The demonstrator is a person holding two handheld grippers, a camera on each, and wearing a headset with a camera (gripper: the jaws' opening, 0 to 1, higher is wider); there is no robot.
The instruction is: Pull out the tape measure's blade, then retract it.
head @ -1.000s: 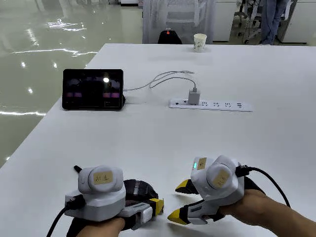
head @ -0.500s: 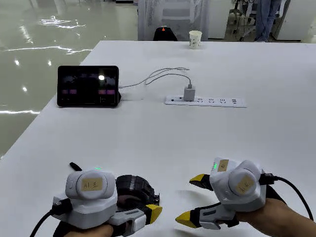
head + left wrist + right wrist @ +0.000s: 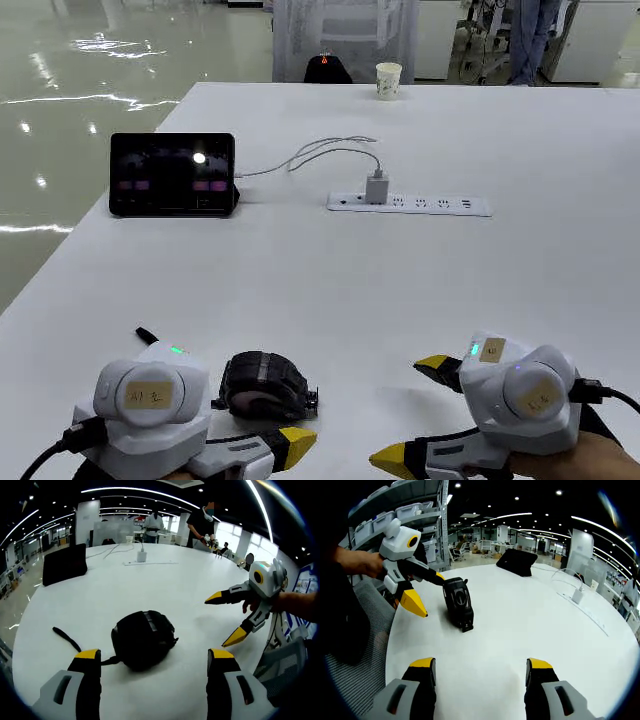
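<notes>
Both left tool [image 3: 154,655] and right tool [image 3: 480,662] gape empty, so the loose tape measure [image 3: 143,640] (strap [image 3: 65,637] trailing) may skid across the desk [image 3: 165,585] if nudged one-sidedly.

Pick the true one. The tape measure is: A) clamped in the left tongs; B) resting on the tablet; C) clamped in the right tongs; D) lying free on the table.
D: the tape measure lies on the table, ahead of the open left tongs, with the open right tongs apart from it.
</notes>
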